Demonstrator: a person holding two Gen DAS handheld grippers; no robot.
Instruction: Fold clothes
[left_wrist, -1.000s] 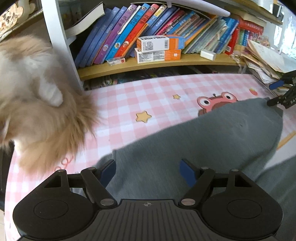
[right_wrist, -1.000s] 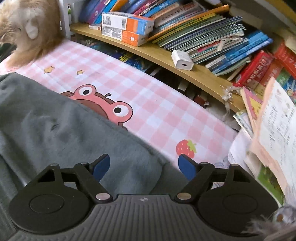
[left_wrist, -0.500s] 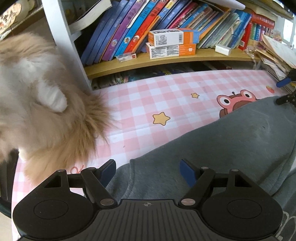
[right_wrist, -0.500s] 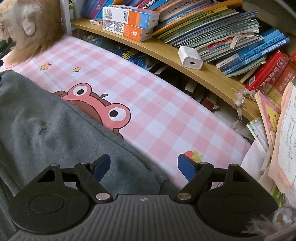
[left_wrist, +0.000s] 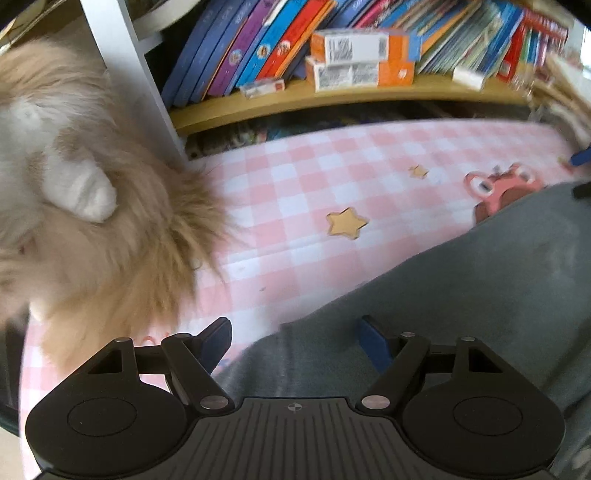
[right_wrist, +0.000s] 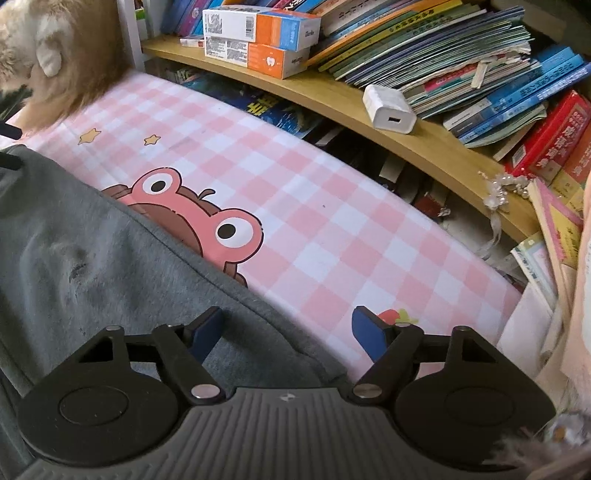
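Over grey garment (right_wrist: 92, 236) far edge: left gripper (left_wrist: 295, 341) fingers spread; right gripper (right_wrist: 286, 332) fingers closing, cloth between, unpinched. Step: grasp. Next: pinch both corners.

Pink-and-white checked cloth (right_wrist: 332, 236) covering the work surface; behind it, a wooden shelf (right_wrist: 424, 144) crowded with leaning books (left_wrist: 258, 48) beside a white upright post (left_wrist: 129, 74).

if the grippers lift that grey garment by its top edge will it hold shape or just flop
The grey garment will probably flop: it already lies in soft folds on the checked cloth. It looks like thick fleece, so likely heavy enough to sag between two grips. Its matte, fuzzy surface probably won't slip from the pads.
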